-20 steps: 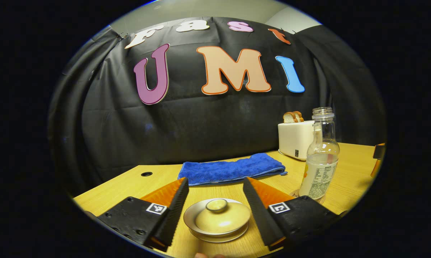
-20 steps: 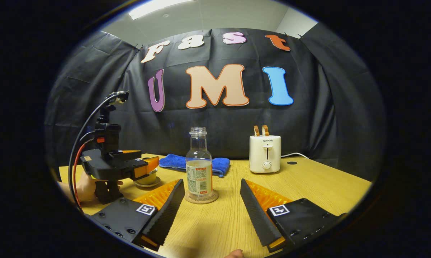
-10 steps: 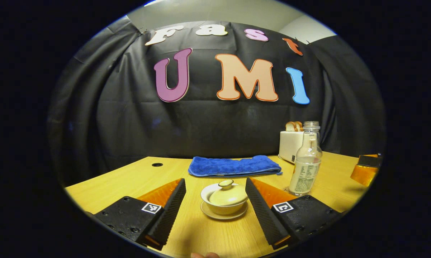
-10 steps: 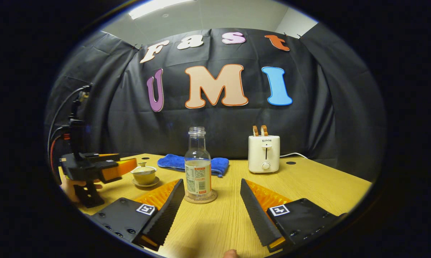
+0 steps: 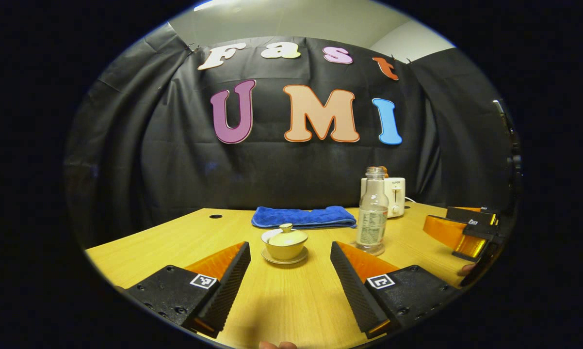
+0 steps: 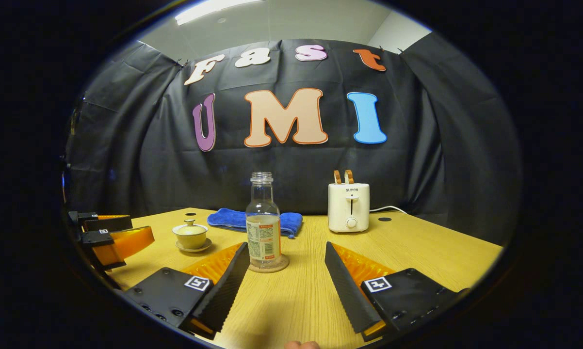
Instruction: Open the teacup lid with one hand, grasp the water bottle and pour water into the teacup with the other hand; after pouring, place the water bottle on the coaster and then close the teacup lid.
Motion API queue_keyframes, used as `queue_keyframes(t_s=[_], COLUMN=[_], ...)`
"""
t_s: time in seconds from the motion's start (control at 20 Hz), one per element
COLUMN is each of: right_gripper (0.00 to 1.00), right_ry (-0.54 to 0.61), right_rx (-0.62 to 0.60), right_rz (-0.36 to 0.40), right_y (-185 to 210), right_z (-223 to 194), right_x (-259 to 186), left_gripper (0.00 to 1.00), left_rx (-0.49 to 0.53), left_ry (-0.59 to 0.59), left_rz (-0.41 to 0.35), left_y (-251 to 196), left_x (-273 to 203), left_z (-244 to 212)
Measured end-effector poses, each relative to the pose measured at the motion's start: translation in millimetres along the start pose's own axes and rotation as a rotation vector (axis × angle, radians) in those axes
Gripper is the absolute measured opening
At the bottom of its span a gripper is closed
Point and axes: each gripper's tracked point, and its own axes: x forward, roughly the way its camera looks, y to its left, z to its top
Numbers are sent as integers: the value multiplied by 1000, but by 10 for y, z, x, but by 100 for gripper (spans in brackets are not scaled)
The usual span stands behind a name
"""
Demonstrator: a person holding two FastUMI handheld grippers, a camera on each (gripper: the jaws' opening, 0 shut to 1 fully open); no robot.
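The left gripper (image 5: pixel 290 264) is held low over the wooden desk (image 5: pixel 175 237) with its jaws spread wide and nothing between them. Beyond the gap between its fingers, the teacup (image 5: pixel 284 245) is seen standing on its saucer (image 5: pixel 284 259), apart from the fingers, with the lid (image 5: pixel 285 235) seated on top. To the right of the teacup, the water bottle (image 5: pixel 372 218) stands upright and uncapped, partly filled. A folded blue towel (image 5: pixel 303 216) lies behind the teacup near the booth wall, and a white toaster (image 5: pixel 396 194) is partly hidden behind the bottle. At the right edge of the left gripper view, the right gripper (image 5: pixel 459 230) is seen side-on, and its jaws cannot be judged from there. In the right gripper view, the right gripper (image 6: pixel 287 271) is likewise held low over the desk (image 6: pixel 417 247), its jaws wide apart and empty. The water bottle (image 6: pixel 263 225) is seen resting on a round coaster (image 6: pixel 278 265), just beyond the left fingertip and not gripped. The teacup (image 6: pixel 190 235) with its lid (image 6: pixel 190 227) in place sits farther left on its saucer (image 6: pixel 192 247), well apart from the bottle. The towel (image 6: pixel 228 216) lies behind the bottle, and the toaster (image 6: pixel 348 206), with two slices of bread (image 6: pixel 342 176) standing in its slots, is set to the right. The left gripper (image 6: pixel 117 237) is seen at the left edge.
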Motion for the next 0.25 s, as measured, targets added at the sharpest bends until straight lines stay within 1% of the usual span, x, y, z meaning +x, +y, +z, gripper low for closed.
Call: queue_keyframes(t_s=[0.15,0.25], right_gripper=[93,93], right_ry=[-1,0], right_rx=[-1,-1], right_rz=[-19,-17], right_y=[32,82], right_z=[2,5], right_x=[-112,-170], left_gripper=[96,96], left_rx=[2,2], left_ry=[0,2], left_rz=[13,10], left_y=[-84,-125], left_x=[-105,-122], left_z=[9,6])
